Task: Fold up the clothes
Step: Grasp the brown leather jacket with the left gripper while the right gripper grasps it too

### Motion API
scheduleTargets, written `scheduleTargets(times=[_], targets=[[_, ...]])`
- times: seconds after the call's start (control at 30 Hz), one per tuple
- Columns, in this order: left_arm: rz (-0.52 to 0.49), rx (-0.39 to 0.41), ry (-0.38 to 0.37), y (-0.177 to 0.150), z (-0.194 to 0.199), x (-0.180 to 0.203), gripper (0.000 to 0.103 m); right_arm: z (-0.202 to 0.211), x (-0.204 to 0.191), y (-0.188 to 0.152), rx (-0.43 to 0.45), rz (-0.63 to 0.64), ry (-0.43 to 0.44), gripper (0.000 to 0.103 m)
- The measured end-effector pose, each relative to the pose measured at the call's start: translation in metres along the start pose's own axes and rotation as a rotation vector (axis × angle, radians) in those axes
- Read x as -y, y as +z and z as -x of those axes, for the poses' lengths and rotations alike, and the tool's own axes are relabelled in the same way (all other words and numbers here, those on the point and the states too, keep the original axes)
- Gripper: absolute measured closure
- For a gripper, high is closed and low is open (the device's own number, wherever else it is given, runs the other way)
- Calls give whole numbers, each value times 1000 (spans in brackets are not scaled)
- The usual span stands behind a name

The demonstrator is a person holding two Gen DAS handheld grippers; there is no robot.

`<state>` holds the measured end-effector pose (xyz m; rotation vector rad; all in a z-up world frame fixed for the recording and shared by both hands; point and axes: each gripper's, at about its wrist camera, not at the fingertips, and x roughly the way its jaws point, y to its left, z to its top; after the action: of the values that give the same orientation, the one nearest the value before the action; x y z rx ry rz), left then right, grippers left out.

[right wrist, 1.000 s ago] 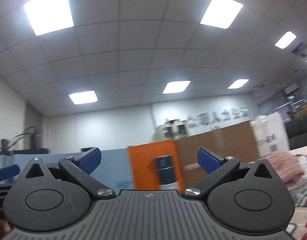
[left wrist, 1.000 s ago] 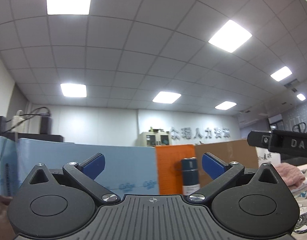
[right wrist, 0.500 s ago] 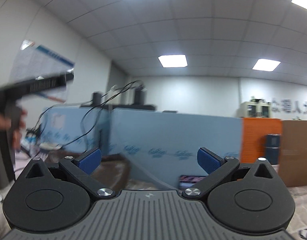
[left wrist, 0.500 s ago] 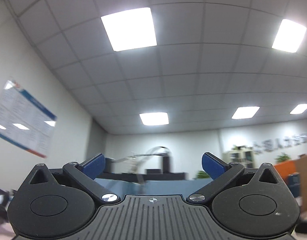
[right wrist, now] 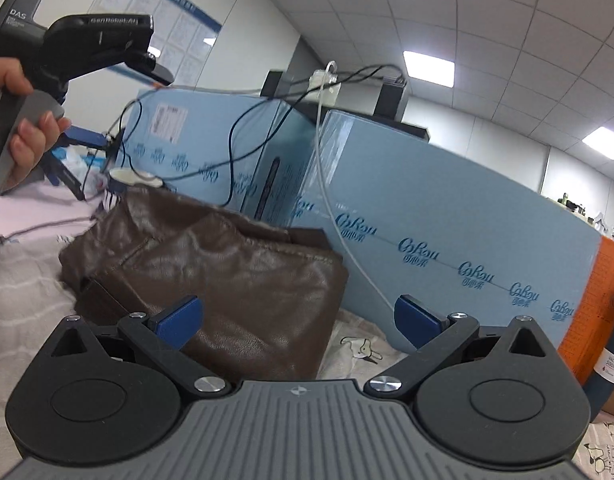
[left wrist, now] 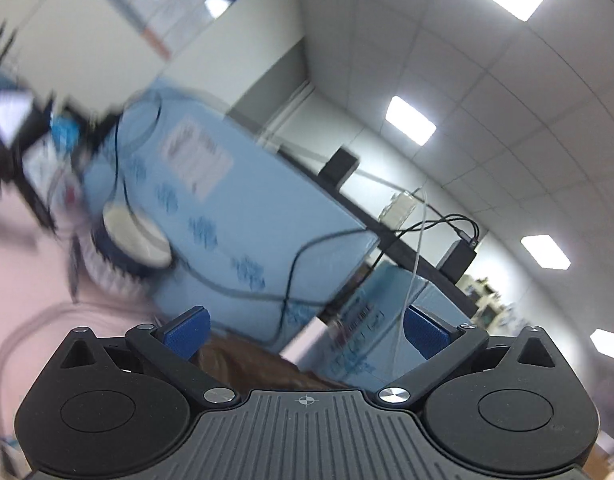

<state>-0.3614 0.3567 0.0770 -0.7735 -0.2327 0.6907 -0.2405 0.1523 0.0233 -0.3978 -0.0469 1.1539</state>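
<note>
Blue foam boards (right wrist: 447, 216) printed "Cobou" behind the bed.
Brown leather garment (right wrist: 211, 272) ahead; right gripper (right wrist: 297, 320) and left gripper (left wrist: 305, 330) both spread apart, empty, "DAS" on the left's body.

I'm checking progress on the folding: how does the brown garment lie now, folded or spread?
Neither neatly: the brown garment lies crumpled in a heap on the bedding, creased and bunched. No gripper touches it.
</note>
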Motion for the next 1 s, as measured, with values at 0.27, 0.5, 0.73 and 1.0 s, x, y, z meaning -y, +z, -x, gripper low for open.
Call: scheduleTargets(times=[0.27,0.5,0.73,1.0], targets=[[111,-75,-11,-12,-22,-61,0,-35,-19,-4,-77,84,37,0],[159,-125,46,-9,-22,-89,0,-45,-44,8,-61,106,130,0],[147,-203,31,-16,-33,-91,0,-37,-75,11,-99,250,272,0],[98,-249,-131,-22,-38,-77,0,-67,-63,13,-143,190,-48,2]])
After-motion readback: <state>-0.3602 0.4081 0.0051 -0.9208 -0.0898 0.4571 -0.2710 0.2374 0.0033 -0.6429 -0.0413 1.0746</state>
